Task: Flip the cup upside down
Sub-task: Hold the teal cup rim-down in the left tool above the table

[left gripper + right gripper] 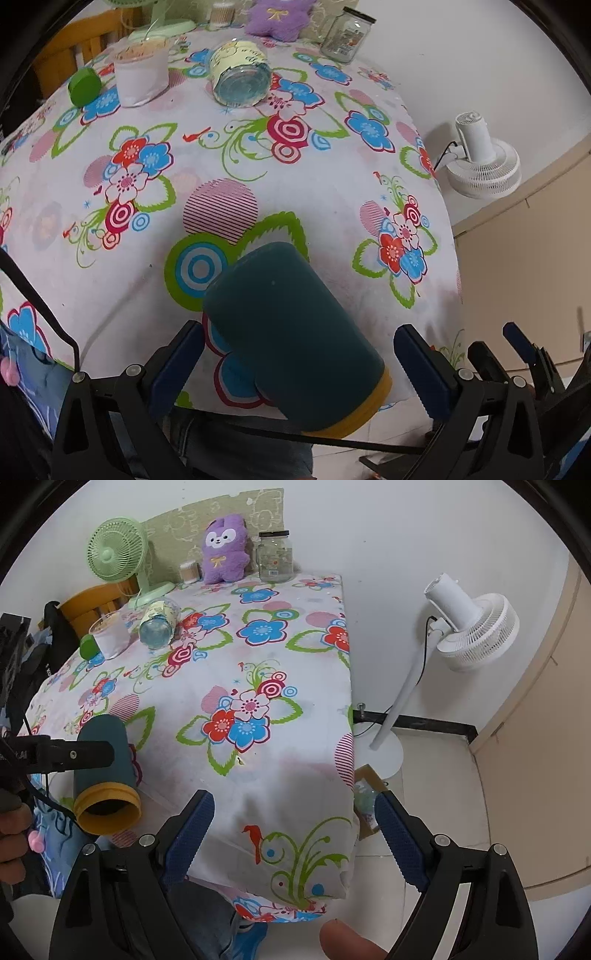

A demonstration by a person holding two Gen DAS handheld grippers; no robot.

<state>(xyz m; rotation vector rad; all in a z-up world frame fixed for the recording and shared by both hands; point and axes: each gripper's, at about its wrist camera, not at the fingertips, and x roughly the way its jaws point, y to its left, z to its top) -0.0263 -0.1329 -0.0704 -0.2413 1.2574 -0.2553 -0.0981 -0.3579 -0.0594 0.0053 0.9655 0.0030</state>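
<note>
Cup: dark teal cylinder with a yellow band at its open mouth, lying on its side at the near edge of the table, mouth toward the camera, closed base pointing up the table. In the right wrist view the cup shows its hollow mouth facing outward over the table edge.

Left gripper: blue-padded jaws stand apart on either side of the cup; the left wrist view shows gaps between pads and cup wall, and whether either pad touches cannot be told.

Right gripper: jaws wide apart over the near right corner of the table, holding nothing.

Table: covered by a white cloth printed with blue, red and pink flowers, green leaves and ringed circles; the cloth hangs over the near edge.

Far end of table, left side: green lid; white tub; a clear jar with a pale yellow label lying on its side.

Back edge: mint desk fan, small container of cotton swabs, purple plush toy, upright empty glass jar.

Room: white wall, white pedestal fan on a pale tiled floor, beige cabinet at right, wooden chair at far left.
</note>
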